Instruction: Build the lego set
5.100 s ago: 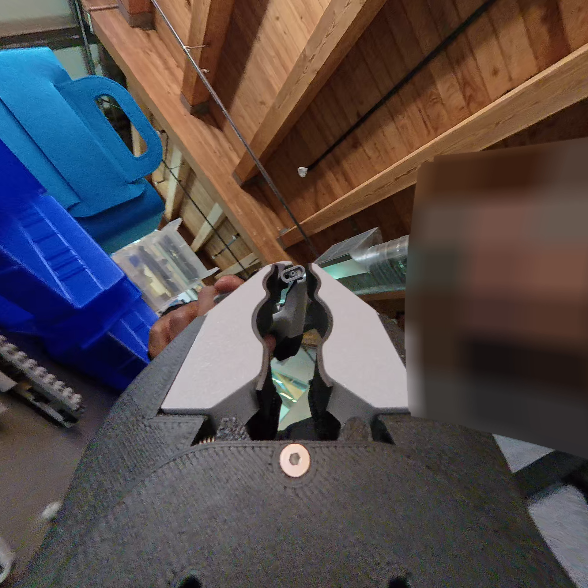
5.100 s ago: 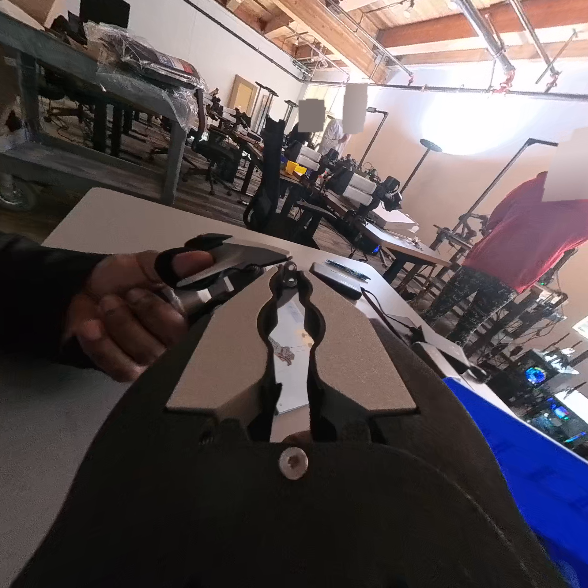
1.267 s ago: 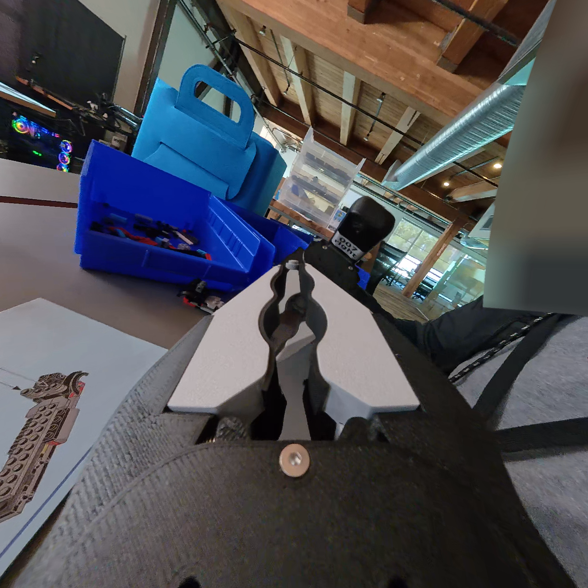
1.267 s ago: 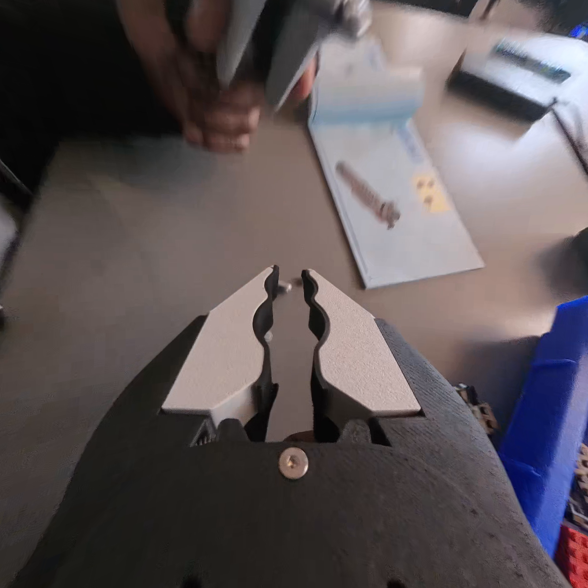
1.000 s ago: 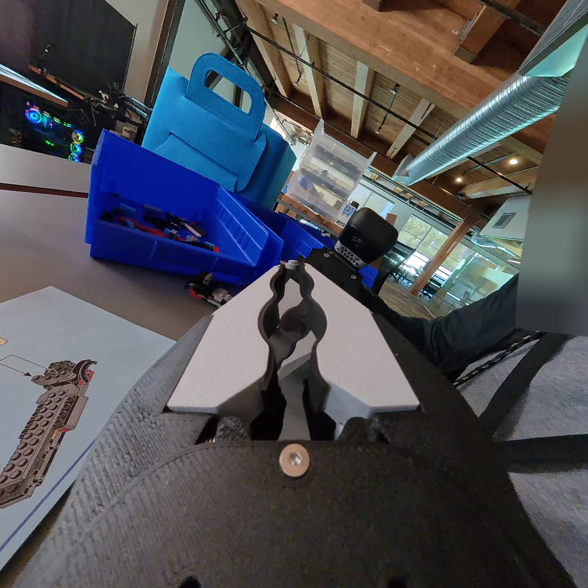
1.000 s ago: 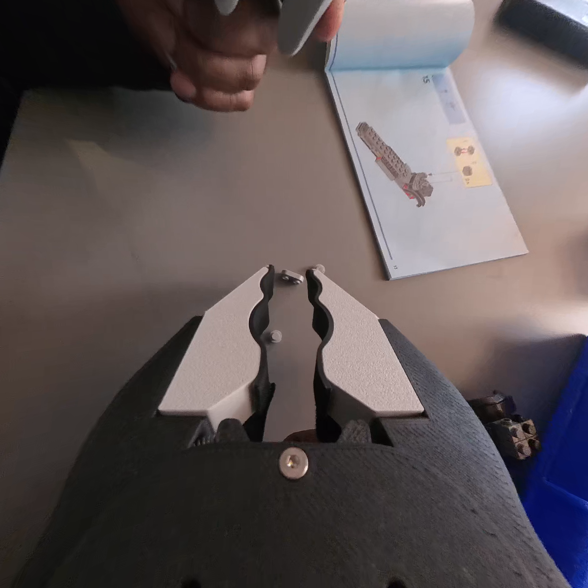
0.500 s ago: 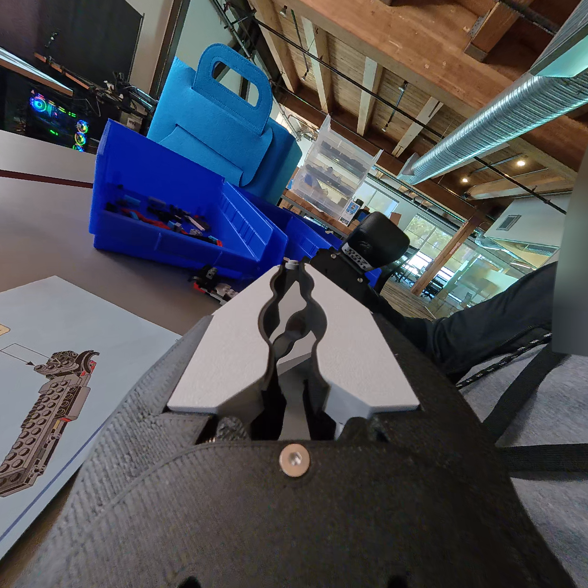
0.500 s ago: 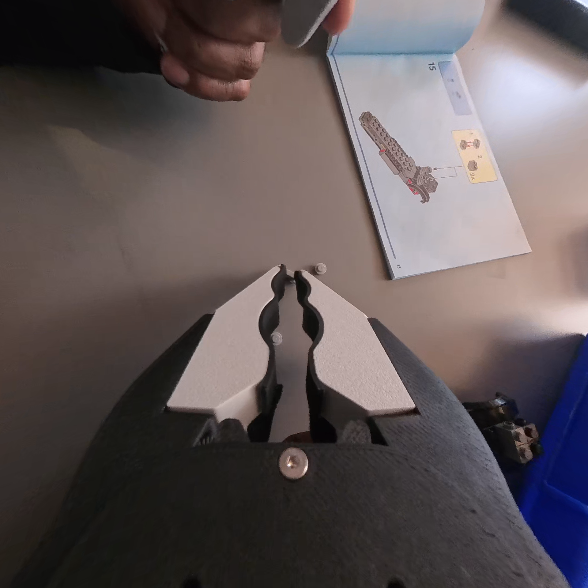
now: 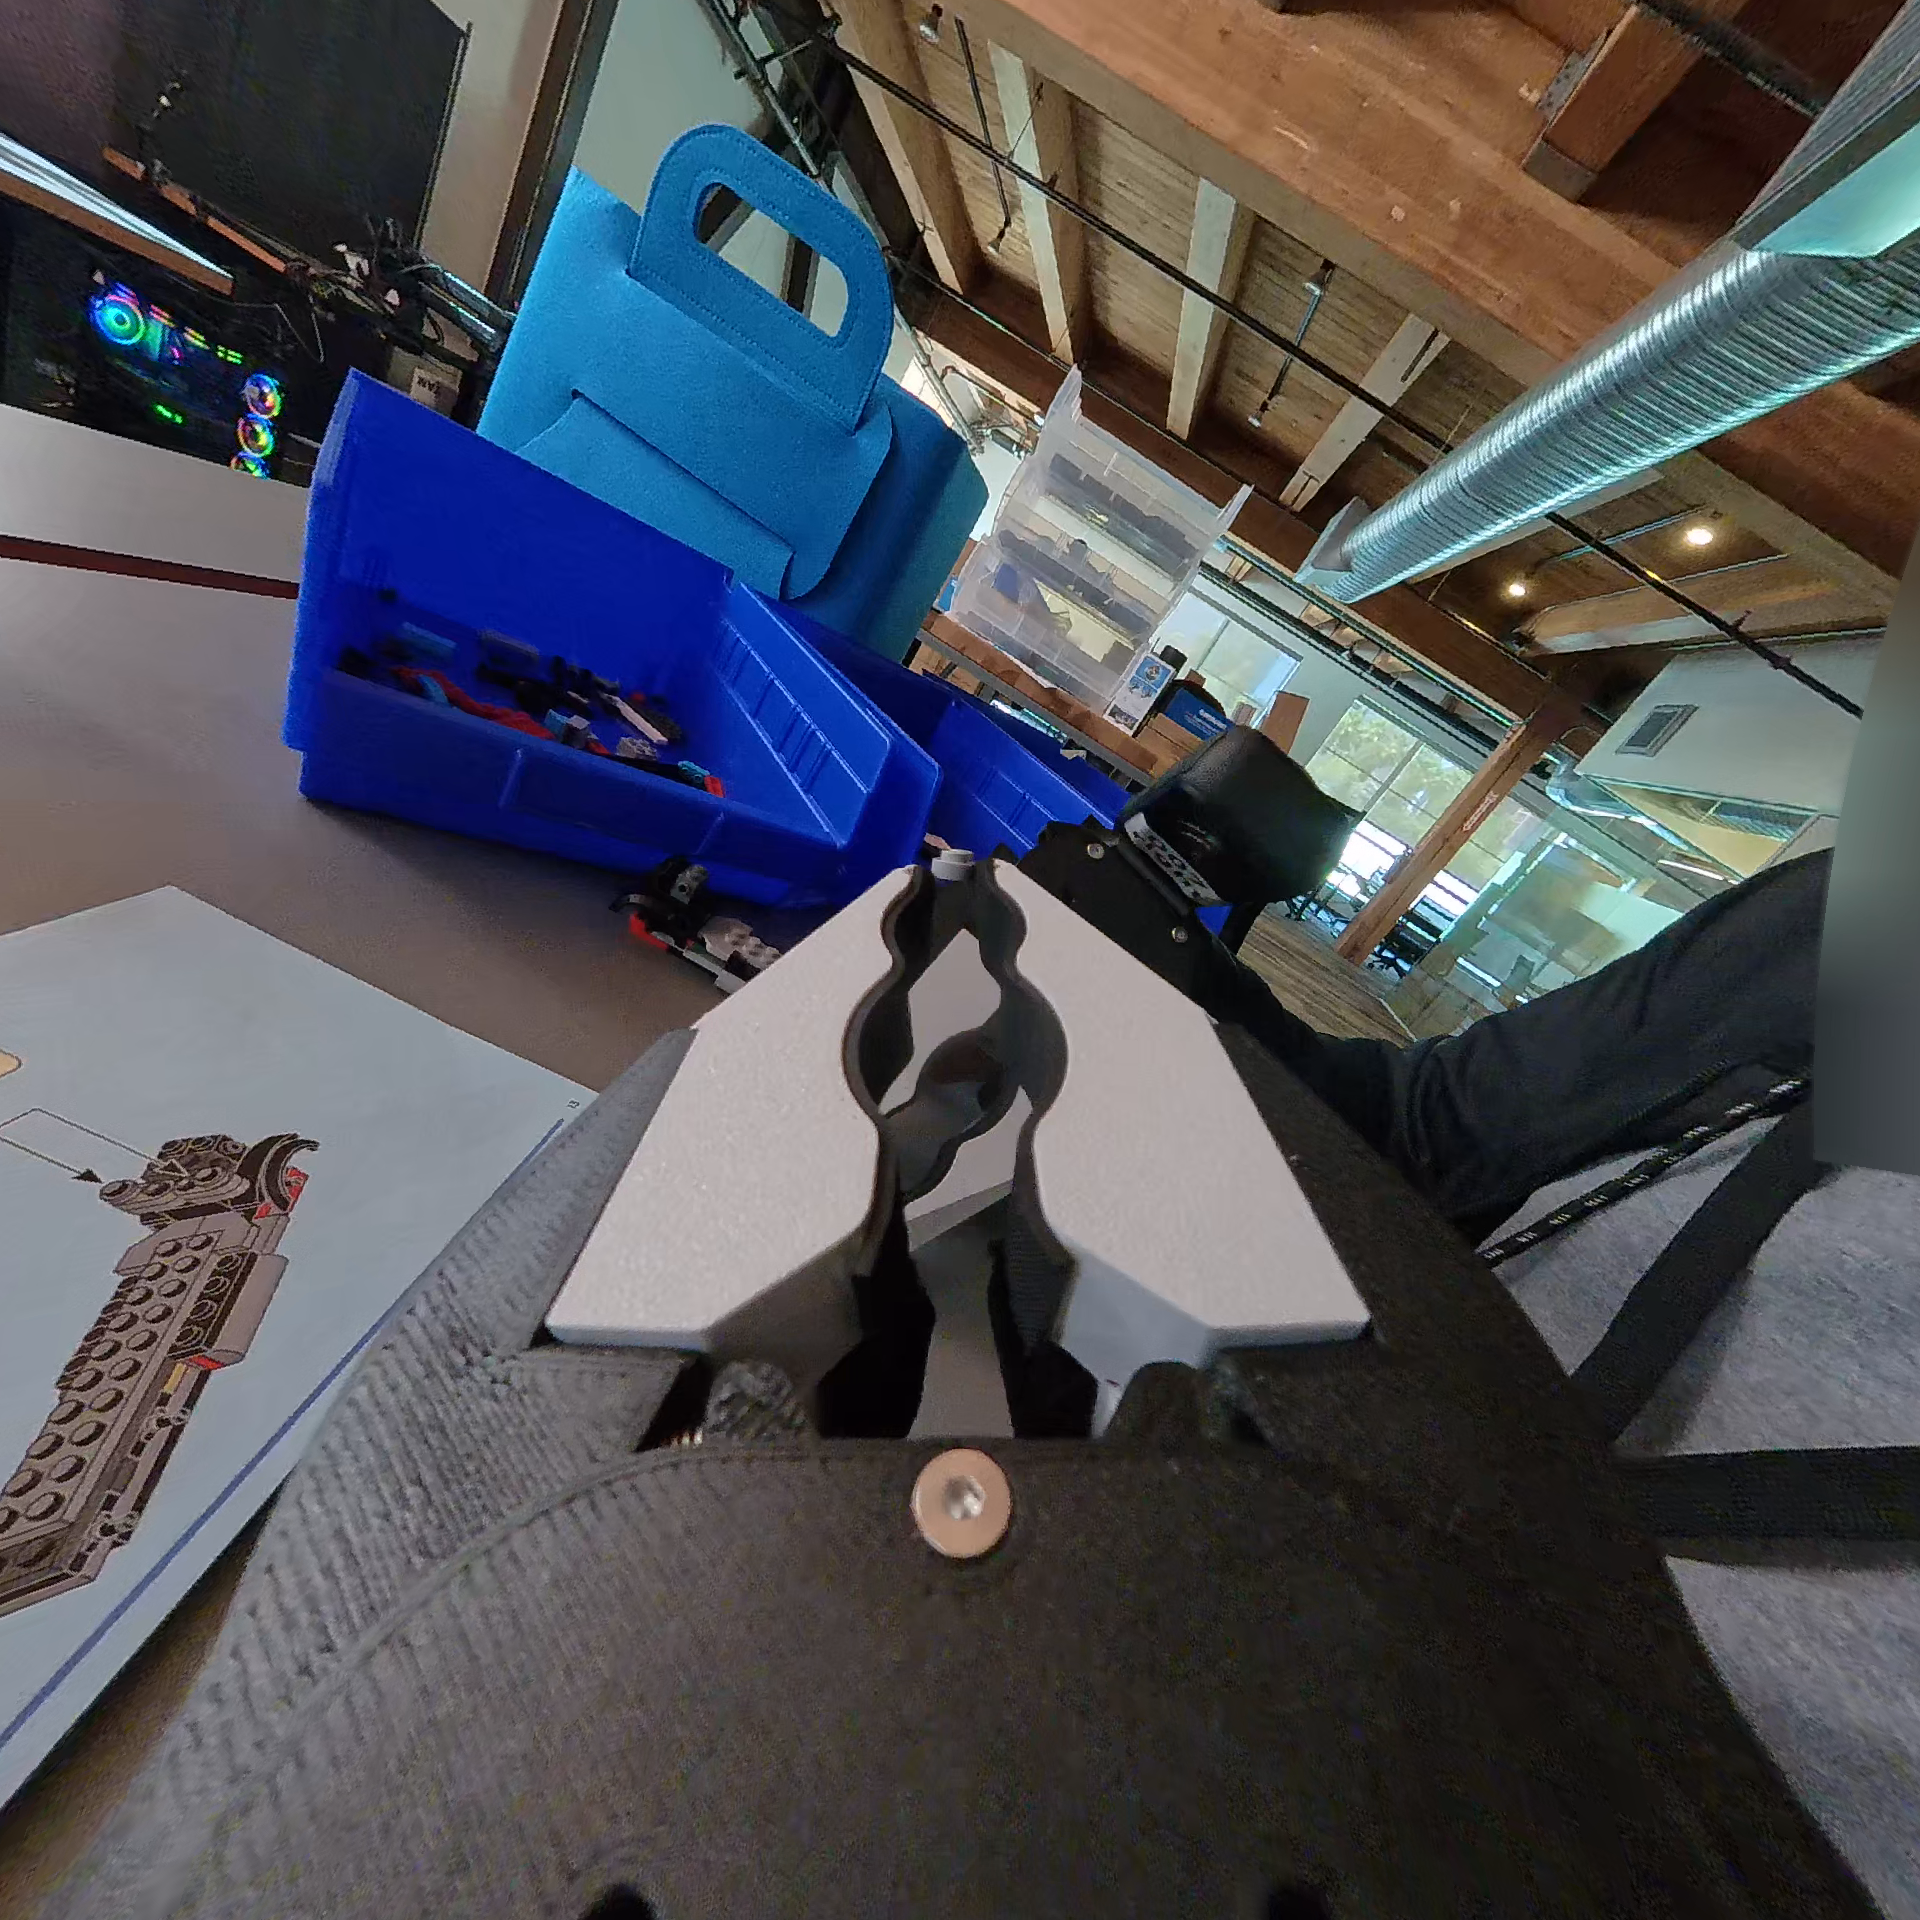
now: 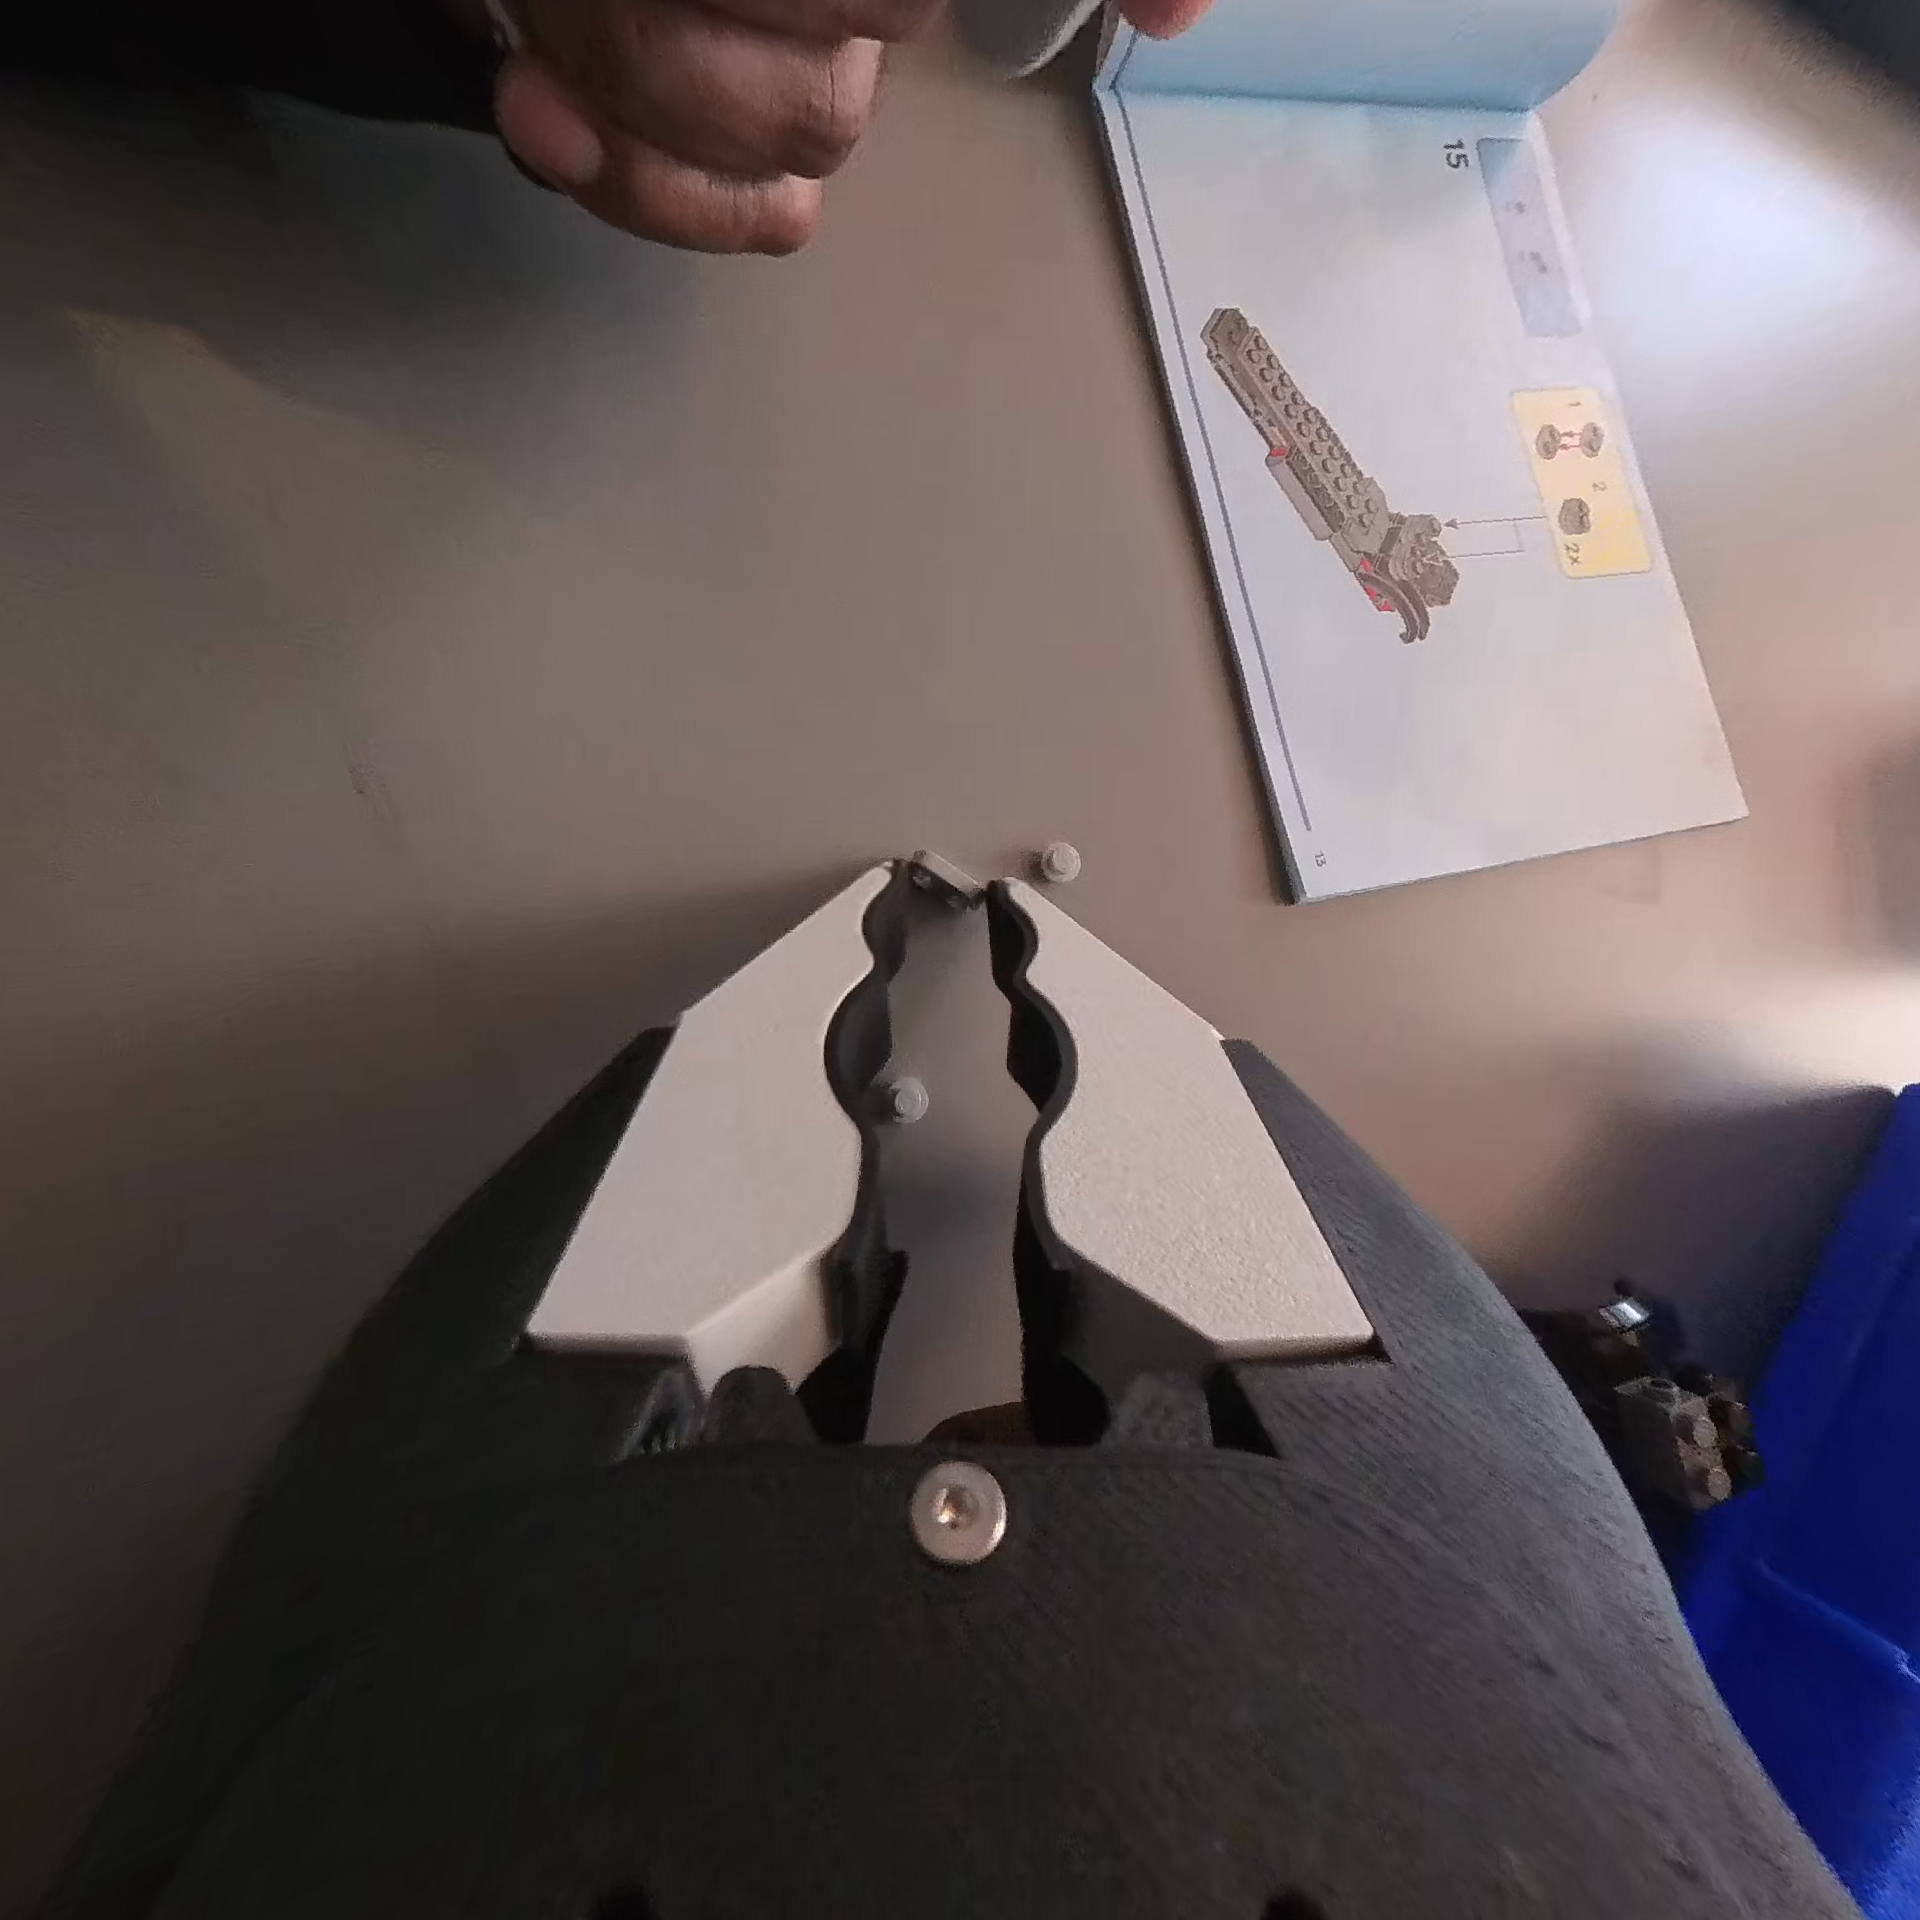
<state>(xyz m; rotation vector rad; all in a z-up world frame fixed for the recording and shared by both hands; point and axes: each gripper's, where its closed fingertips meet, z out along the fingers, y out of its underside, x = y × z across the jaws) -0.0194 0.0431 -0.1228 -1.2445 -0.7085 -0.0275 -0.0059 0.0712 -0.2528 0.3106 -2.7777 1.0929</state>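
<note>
My right gripper [image 10: 940, 891] points down at the grey table and is shut on a small grey plate [image 10: 945, 879], which sits tilted between the fingertips. Two small round grey studs lie beside it, one [image 10: 1051, 860] just right of the tips and one [image 10: 902, 1099] under the left finger. My left gripper [image 9: 951, 871] is held low over the table, shut on a tiny grey piece [image 9: 951, 859] at its tips. The right gripper's black body [image 9: 1132, 883] shows just behind it. A partly built dark model [image 9: 707, 927] lies by the bins and also shows in the right wrist view [image 10: 1673, 1423].
An open instruction booklet [image 10: 1455, 582] lies on the table and also shows in the left wrist view [image 9: 208, 1039]. Blue bins [image 9: 499, 790] with loose pieces and a blue felt bag [image 9: 727, 416] stand behind. A hand [image 10: 686, 135] holds the left gripper at the top. The grippers' ends are close to 12 cm from one another.
My right gripper swung down to the table, stood open around the small plate, then closed on it; the plate now sits tilted. My left gripper tipped down from the ceiling to low over the table.
</note>
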